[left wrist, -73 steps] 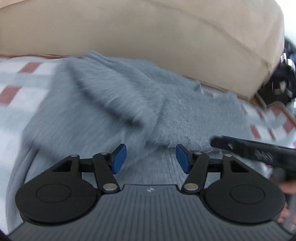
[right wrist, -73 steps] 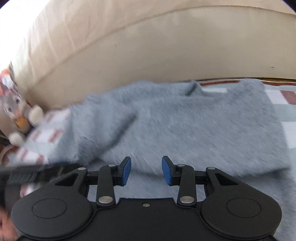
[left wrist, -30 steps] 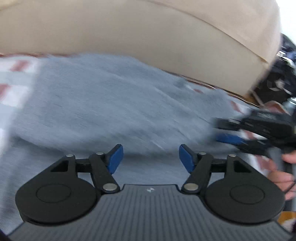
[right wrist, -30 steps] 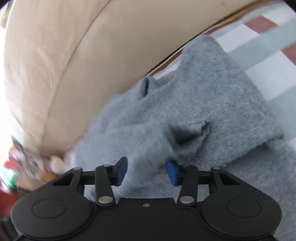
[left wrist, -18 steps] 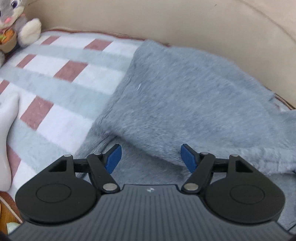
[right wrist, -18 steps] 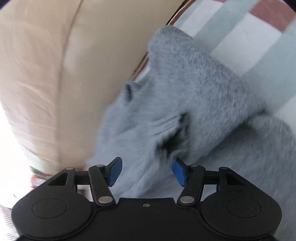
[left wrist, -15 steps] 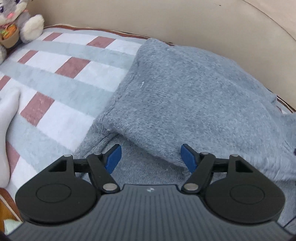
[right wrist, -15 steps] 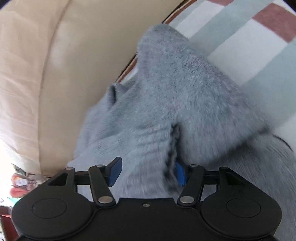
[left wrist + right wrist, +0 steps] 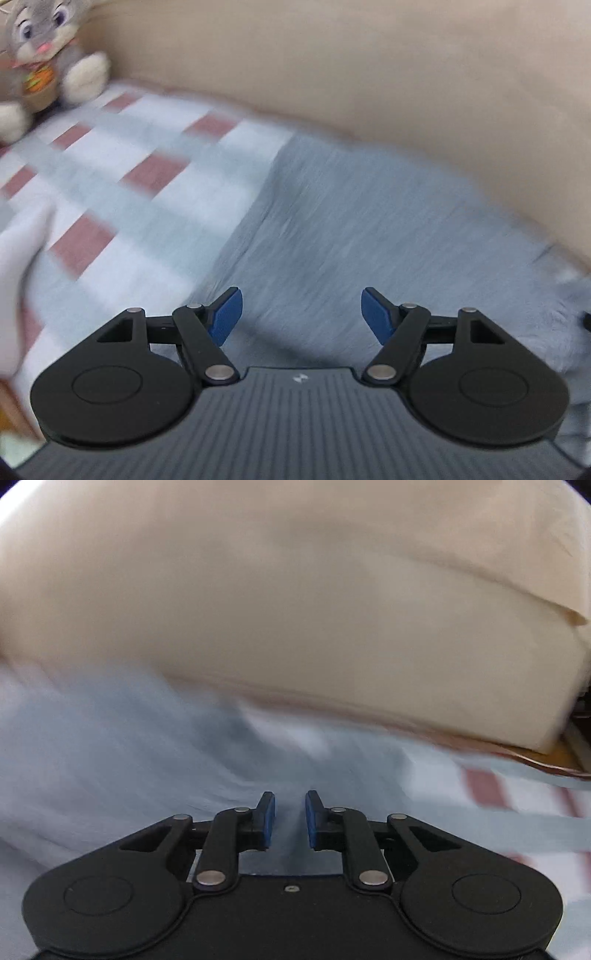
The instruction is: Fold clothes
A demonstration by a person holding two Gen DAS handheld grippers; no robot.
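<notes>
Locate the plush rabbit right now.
The plush rabbit sits at the top left of the left wrist view, on the checked blanket against the beige cushion.

The right gripper [image 9: 290, 819], jaws closing on nothing, hangs above the blurred grey sweater [image 9: 122, 746] beside a beige cushion [image 9: 295, 609].

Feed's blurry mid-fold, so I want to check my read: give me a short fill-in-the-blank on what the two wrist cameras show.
1. The fluffy grey sweater lies on a ____ blanket of white, pale green and red.
2. The grey plush rabbit sits at the upper ____ of the left wrist view.
3. Behind the sweater rises a ____ cushion.
4. The left gripper stands ____, nothing between its pads.

Missing words: checked; left; beige; open
</notes>
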